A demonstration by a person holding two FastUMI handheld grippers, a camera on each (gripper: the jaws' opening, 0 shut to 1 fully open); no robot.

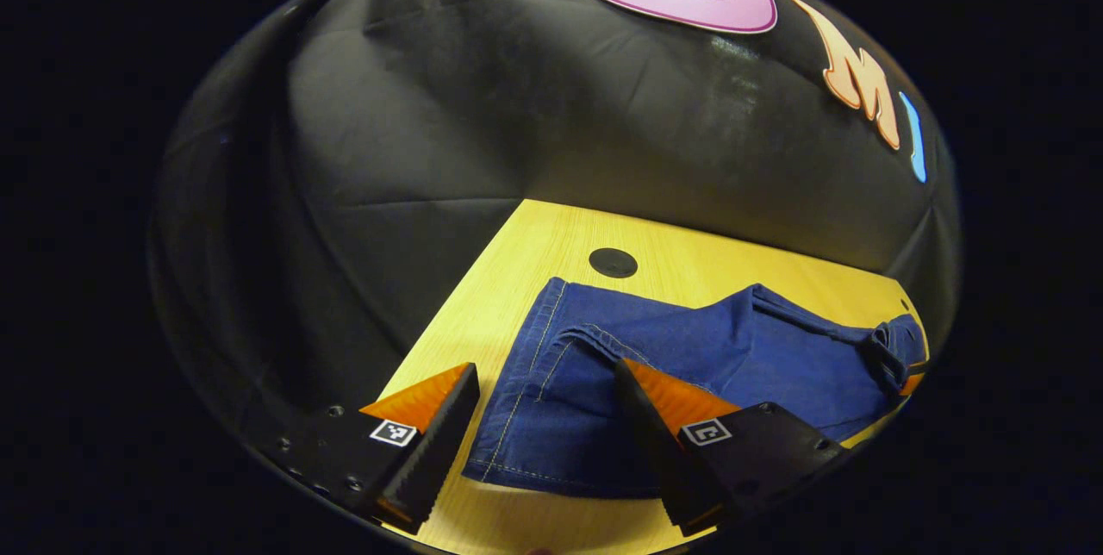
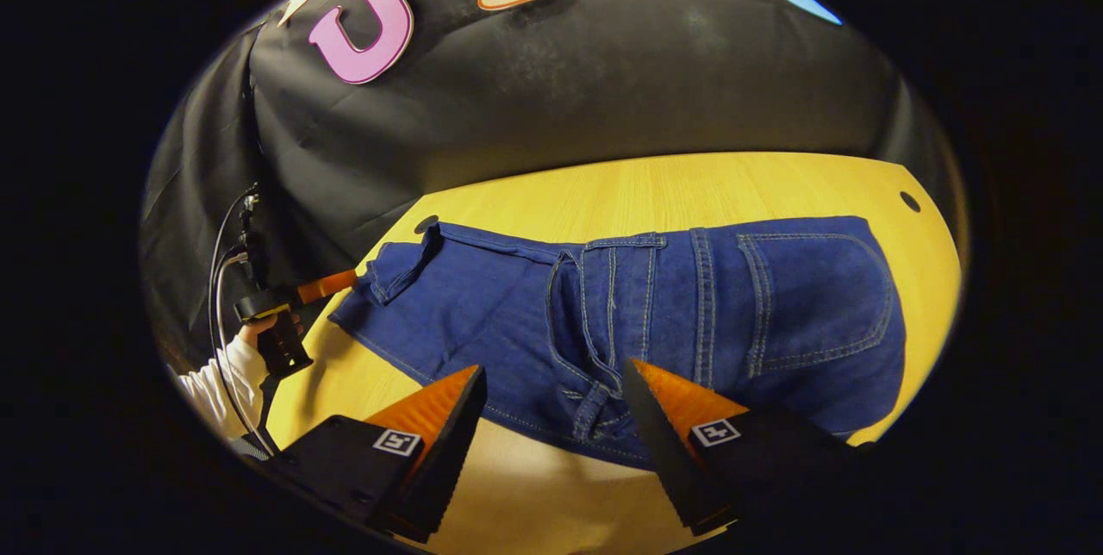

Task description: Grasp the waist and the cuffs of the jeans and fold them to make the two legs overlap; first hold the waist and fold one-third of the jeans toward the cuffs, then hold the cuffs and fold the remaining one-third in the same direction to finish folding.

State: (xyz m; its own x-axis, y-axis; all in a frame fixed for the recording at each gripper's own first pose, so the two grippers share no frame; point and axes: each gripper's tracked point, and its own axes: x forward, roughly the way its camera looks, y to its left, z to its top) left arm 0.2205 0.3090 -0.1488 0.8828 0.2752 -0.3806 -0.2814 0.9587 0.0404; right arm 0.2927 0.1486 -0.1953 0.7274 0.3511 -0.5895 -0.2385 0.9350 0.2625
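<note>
Blue jeans [image 1: 689,348] lie flat on the yellow wooden table [image 1: 534,253], the two legs lying one on the other. In the left gripper view the cuff end sits nearest, and my left gripper [image 1: 545,370] hangs open just above it, one finger on each side of the hem. In the right gripper view the jeans [image 2: 689,305] show the seat and a back pocket [image 2: 819,296]. My right gripper [image 2: 553,370] stands open over their near edge by the crotch seam. The left gripper [image 2: 302,292] appears far off at the cuff, held by a hand with a white sleeve [image 2: 228,387].
A round black hole [image 1: 613,262] marks the table beyond the cuffs, and another hole [image 2: 909,200] sits near the waist end. Cables [image 2: 226,253] hang by the far hand. Black cloth walls close in behind the table [image 2: 689,184].
</note>
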